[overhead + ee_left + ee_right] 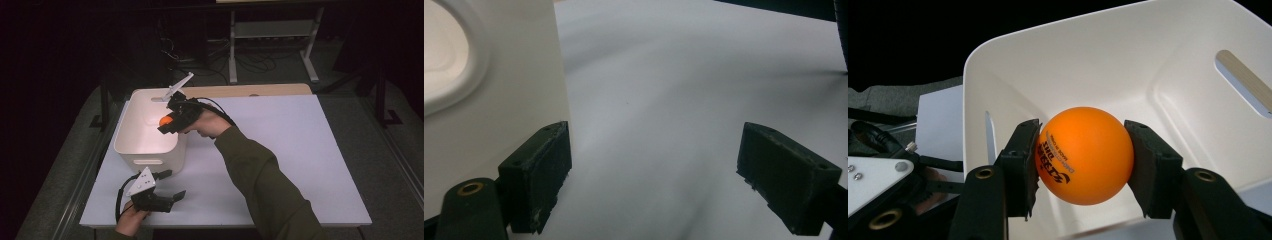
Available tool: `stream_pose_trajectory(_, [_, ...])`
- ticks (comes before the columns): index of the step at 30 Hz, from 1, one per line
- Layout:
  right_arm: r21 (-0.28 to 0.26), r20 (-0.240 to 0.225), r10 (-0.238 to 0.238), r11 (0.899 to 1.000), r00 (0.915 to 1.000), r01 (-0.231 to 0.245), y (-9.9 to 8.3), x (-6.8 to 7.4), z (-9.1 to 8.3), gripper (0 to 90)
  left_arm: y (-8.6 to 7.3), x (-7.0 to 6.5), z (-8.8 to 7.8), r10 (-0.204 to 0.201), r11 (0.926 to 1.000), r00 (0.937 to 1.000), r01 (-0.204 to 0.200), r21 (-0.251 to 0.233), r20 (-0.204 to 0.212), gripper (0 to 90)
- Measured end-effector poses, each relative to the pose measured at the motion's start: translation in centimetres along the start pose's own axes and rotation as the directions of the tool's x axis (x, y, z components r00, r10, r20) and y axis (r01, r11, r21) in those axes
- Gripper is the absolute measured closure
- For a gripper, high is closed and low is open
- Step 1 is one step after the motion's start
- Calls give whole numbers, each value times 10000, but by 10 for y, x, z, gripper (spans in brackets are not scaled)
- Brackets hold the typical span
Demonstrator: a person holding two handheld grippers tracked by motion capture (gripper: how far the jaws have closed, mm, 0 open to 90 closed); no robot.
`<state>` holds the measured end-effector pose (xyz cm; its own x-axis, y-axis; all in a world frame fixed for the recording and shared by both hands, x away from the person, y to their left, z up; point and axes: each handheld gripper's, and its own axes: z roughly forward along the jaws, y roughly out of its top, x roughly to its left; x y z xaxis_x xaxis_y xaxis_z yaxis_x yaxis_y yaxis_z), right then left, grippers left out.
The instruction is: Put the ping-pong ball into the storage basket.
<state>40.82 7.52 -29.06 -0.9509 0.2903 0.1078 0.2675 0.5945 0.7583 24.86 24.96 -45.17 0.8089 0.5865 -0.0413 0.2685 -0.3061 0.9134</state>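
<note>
An orange ball (1083, 155) with dark print sits squeezed between the jaws of my right gripper (1082, 160). In the high view that right gripper (167, 124) hovers over the open top of a white bin (131, 150), with the orange ball (164, 120) above the bin's inside. My left gripper (169, 185) rests near the table's front edge, just in front of the bin, with its jaws wide apart. In the left gripper view the left gripper (654, 175) holds nothing, and the white bin (499, 100) wall stands beside its left jaw.
A white sheet (280, 150) covers the table. The bin has slot handles in its walls (1243, 80). A wooden strip (250, 90) runs along the table's back edge, and a white frame with cables (272, 35) stands on the floor behind.
</note>
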Motion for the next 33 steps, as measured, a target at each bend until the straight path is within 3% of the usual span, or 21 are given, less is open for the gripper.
stream_pose_trajectory(14, [795, 27, -134, 9967, 9999, 131, 4, 2, 32, 488, 0, 0, 0, 16, 10000, 10000, -16, -7, 19, 141])
stream_pose_trajectory(19, [948, 59, -98, 9955, 9999, 92, 3, 2, 39, 327, 0, 0, 0, 4, 10000, 10000, -4, -23, 12, 141])
stream_pose_trajectory(33, [290, 633, 113, 9995, 9979, -132, -1, -2, -2, 257, 0, 0, 0, -18, 10000, 10000, 18, 61, -14, 141])
